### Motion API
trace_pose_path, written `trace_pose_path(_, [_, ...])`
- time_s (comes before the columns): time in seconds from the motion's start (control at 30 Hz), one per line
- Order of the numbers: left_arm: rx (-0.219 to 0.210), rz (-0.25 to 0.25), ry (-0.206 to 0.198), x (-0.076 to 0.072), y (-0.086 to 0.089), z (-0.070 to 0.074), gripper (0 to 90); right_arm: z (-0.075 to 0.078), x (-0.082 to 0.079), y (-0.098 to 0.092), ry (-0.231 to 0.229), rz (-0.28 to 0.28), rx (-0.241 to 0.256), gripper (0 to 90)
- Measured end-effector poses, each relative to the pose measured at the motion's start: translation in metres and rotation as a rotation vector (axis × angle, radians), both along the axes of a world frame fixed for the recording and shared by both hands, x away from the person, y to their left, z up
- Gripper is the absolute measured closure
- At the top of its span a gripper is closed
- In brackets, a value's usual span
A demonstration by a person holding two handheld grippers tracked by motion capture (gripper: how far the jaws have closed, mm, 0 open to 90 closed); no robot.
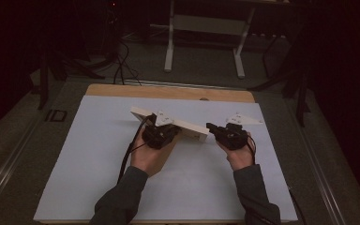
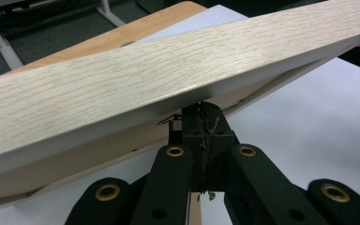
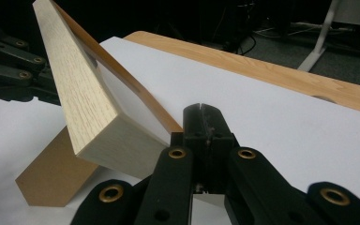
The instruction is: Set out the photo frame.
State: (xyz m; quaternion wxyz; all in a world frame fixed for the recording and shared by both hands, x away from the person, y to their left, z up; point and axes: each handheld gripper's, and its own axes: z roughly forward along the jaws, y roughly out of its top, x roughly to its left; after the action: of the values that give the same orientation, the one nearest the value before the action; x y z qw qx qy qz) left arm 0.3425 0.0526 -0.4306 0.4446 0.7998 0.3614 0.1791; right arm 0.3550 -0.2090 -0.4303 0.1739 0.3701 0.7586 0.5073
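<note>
Above the white-covered counter, a wooden frame hangs tilted, its brown stand angled down to the sheet. The left hand-held gripper has its jaws pinched on the frame's lower edge. The right hand-held gripper, jaws pressed together, sits just beside the frame's near corner; whether it touches is unclear.
</note>
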Motion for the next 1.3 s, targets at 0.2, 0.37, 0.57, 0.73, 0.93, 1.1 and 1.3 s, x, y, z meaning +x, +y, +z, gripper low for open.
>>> trace_pose_path(0.2, [-0.008, 0.009, 0.005, 0.002, 0.001, 0.0, 89.8, 0.002, -0.001, 0.002, -0.001, 0.02, -0.014, 90.0])
trace_pose_path(0.37, [-0.005, 0.007, 0.007, 0.003, 0.0, -0.001, 89.8, 0.002, -0.003, 0.004, -0.001, 0.035, -0.015, 90.0])
trace_pose_path(0.57, [-0.007, 0.01, 0.014, 0.006, 0.002, -0.003, 89.8, 0.002, -0.007, 0.007, -0.004, 0.054, -0.019, 90.0])
trace_pose_path(0.73, [-0.004, 0.013, 0.015, 0.007, 0.003, -0.004, 89.8, 0.003, -0.009, 0.008, -0.008, 0.067, -0.025, 90.0])
trace_pose_path(0.93, [-0.008, 0.01, 0.015, 0.011, 0.006, -0.004, 89.8, 0.003, -0.011, 0.01, -0.009, 0.091, -0.038, 90.0])
trace_pose_path(1.1, [-0.014, 0.024, 0.018, 0.015, 0.008, -0.003, 89.8, 0.002, -0.013, 0.012, -0.009, 0.128, -0.064, 90.0])
trace_pose_path(1.3, [-0.014, 0.018, 0.021, 0.017, 0.008, -0.005, 89.8, 0.0, -0.013, 0.013, -0.015, 0.152, -0.074, 90.0])
